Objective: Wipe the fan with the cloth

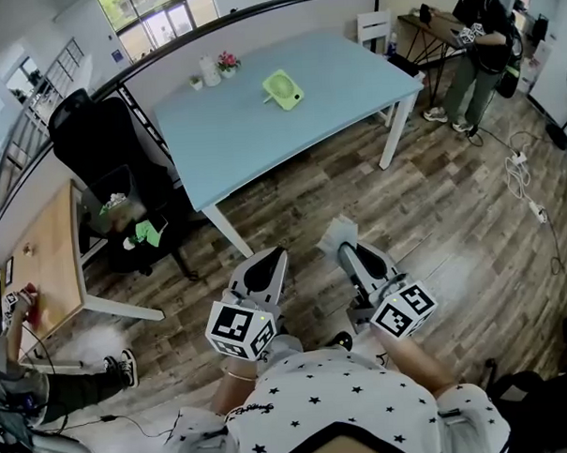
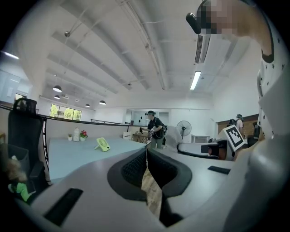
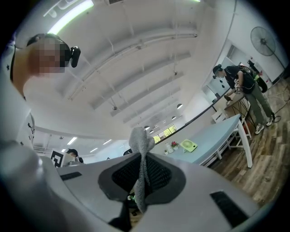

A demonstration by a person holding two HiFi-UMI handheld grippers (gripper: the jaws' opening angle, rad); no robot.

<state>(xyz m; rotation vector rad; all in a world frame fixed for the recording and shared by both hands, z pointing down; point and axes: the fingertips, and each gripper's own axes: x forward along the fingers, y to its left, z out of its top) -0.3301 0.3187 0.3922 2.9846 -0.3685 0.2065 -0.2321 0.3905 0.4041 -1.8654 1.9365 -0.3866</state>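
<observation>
The small green fan lies on the light blue table, well ahead of both grippers; it also shows small in the left gripper view and the right gripper view. My right gripper is shut on a grey cloth, held low over the wood floor near my body. The cloth stands pinched upright between its jaws. My left gripper hangs beside it, shut with nothing in it.
A white pot and a small flowering plant stand at the table's far edge. A black office chair and a wooden desk are on the left. A person stands at a desk back right. Cables lie on the floor.
</observation>
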